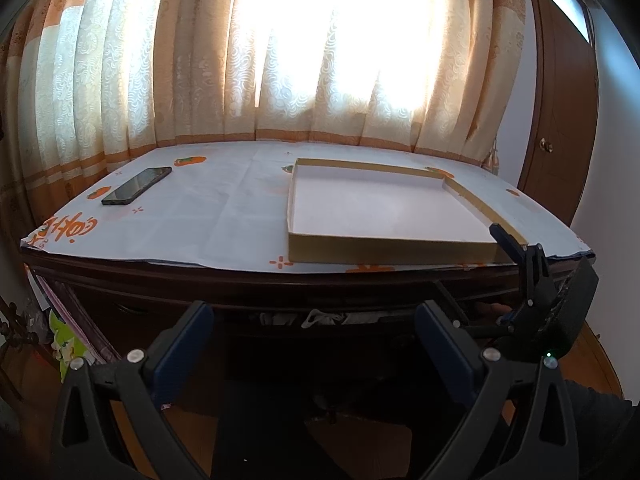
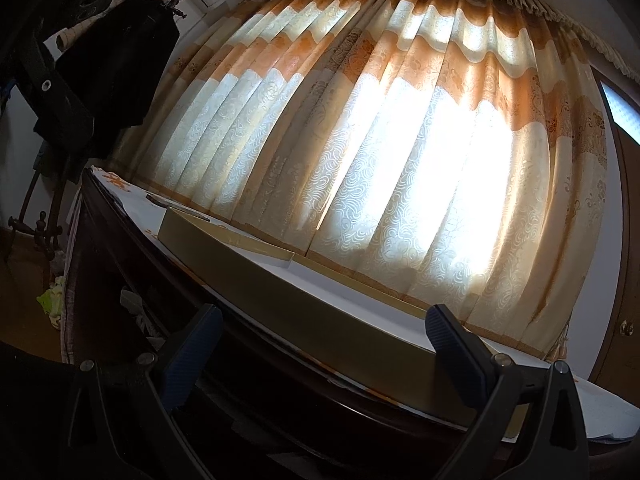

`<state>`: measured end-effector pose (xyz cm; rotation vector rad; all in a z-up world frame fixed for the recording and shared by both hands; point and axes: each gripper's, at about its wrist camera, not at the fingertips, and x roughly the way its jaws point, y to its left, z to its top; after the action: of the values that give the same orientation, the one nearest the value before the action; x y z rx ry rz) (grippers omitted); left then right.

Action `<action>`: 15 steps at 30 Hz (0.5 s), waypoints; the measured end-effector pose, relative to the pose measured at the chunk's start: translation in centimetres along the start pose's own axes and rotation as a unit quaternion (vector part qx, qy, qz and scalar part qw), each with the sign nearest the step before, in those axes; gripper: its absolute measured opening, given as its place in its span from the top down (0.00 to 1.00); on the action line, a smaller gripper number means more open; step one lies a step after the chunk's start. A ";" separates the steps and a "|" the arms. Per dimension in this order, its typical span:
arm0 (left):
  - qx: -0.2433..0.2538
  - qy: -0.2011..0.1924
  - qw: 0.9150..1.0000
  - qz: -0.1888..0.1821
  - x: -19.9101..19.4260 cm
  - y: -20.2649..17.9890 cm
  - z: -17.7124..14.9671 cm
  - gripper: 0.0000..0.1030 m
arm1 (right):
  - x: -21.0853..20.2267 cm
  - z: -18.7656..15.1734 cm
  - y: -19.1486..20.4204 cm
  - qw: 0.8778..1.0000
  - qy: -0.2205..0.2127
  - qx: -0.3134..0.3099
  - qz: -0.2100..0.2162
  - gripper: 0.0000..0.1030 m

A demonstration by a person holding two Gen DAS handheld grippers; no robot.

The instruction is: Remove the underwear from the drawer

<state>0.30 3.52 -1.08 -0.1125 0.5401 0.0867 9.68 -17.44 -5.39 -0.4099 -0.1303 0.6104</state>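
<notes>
Holding both tools in front of a dark wooden counter (image 1: 240,280), we keep the left gripper (image 1: 314,336) spread wide, its blue-padded fingers (image 1: 182,344) well apart with nothing between them. Beyond the gap, just under the counter's front edge, the drawer (image 1: 320,322) stands slightly open, and pale crumpled cloth, the underwear (image 1: 316,317), shows in the dark slot; we cannot tell how many pieces lie there. Our right gripper (image 2: 324,344) is likewise wide open and empty in its own view, tilted and looking up along the counter edge. In the left view, the right tool's black body (image 1: 536,284) rises at the counter's right front corner, beside the drawer's right end; whether it touches the drawer we cannot tell.

On the counter lies a white cloth (image 1: 224,216) printed with orange fruit and characters. A shallow cardboard tray (image 1: 384,246) with tan walls sits on it toward the right, at the front edge. A dark phone (image 1: 137,185) lies flat on the left, well apart from the tray. Behind hangs a cream and orange curtain (image 1: 200,60), brightly backlit. A dark garment (image 2: 116,72) hangs at the left in the right view.
</notes>
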 end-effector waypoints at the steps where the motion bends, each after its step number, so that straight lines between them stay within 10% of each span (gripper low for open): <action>1: 0.000 0.001 1.000 0.000 0.0 0.0 0.0 0.00 | 0.0 -0.1 0.1 1.000 0.001 -0.005 -0.003 0.01; 15: 0.003 0.005 1.000 -0.002 0.0 -0.4 -0.1 0.00 | 0.0 0.0 0.1 1.000 0.014 -0.013 -0.003 0.01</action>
<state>0.29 3.09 -1.08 -0.1078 0.5500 0.0810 9.65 -17.34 -5.45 -0.4431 -0.1129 0.5968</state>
